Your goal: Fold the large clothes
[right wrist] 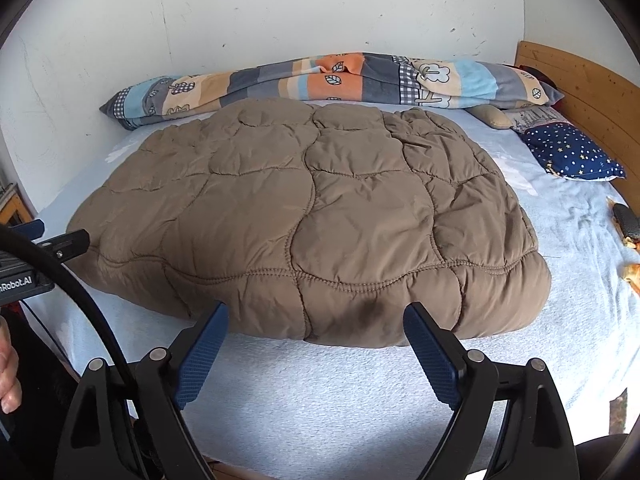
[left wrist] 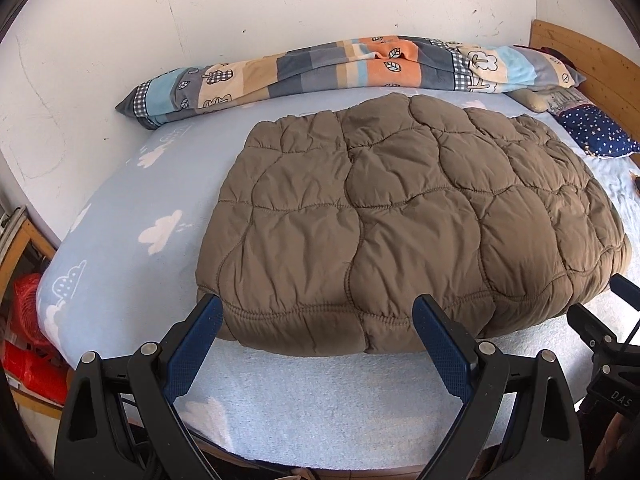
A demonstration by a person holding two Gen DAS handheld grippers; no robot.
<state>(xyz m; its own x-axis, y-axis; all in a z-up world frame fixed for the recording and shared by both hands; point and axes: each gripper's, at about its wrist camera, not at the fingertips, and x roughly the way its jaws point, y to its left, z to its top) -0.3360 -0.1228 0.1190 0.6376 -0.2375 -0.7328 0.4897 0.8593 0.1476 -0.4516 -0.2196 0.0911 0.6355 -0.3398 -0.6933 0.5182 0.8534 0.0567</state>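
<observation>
Item: brown quilted coat (left wrist: pixel 400 216), folded on bed (left wrist: pixel 320 392); your left gripper (left wrist: pixel 318 316) and right gripper (right wrist: pixel 316 324) spread, empty; risk: puffy layers springing open if pinched shallowly.

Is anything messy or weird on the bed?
Mostly tidy. The brown jacket lies folded flat on the sheet. One odd spot: orange and dark scraps lie loose by the right edge, though what they are is unclear. The patchwork blanket is bunched against the wall.

Before our spread-fingered left tool (left wrist: pixel 318 312), folded brown quilted coat (left wrist: pixel 404 216) on the cloud-print bed (left wrist: pixel 132 208), patchwork blanket (left wrist: pixel 340 68) beyond the coat.
</observation>
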